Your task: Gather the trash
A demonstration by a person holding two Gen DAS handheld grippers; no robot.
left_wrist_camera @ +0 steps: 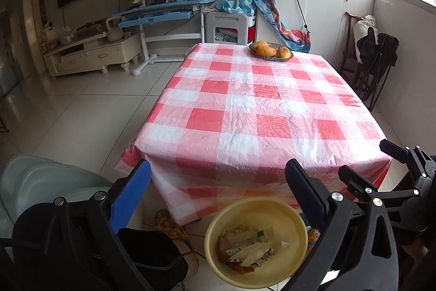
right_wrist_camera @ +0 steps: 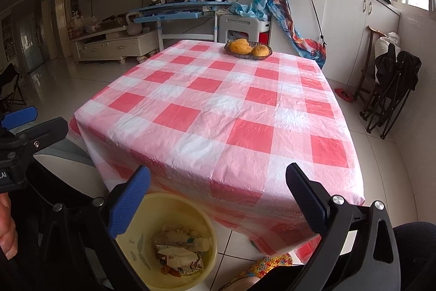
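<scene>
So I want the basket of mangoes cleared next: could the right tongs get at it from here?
Probably not without moving. The basket of mangoes sits at the far edge of the table, while the right tongs, open, hang off the near edge above the yellow basin. Nothing on the cloth blocks the way.

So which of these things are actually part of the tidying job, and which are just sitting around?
Part of the job:
- yellow basin on the floor
- trash in it: plastic bottle, crumpled wrappers
- left gripper and right gripper, both open and empty

Just lying about:
- fruit basket
- checked tablecloth
- blue desk
</scene>
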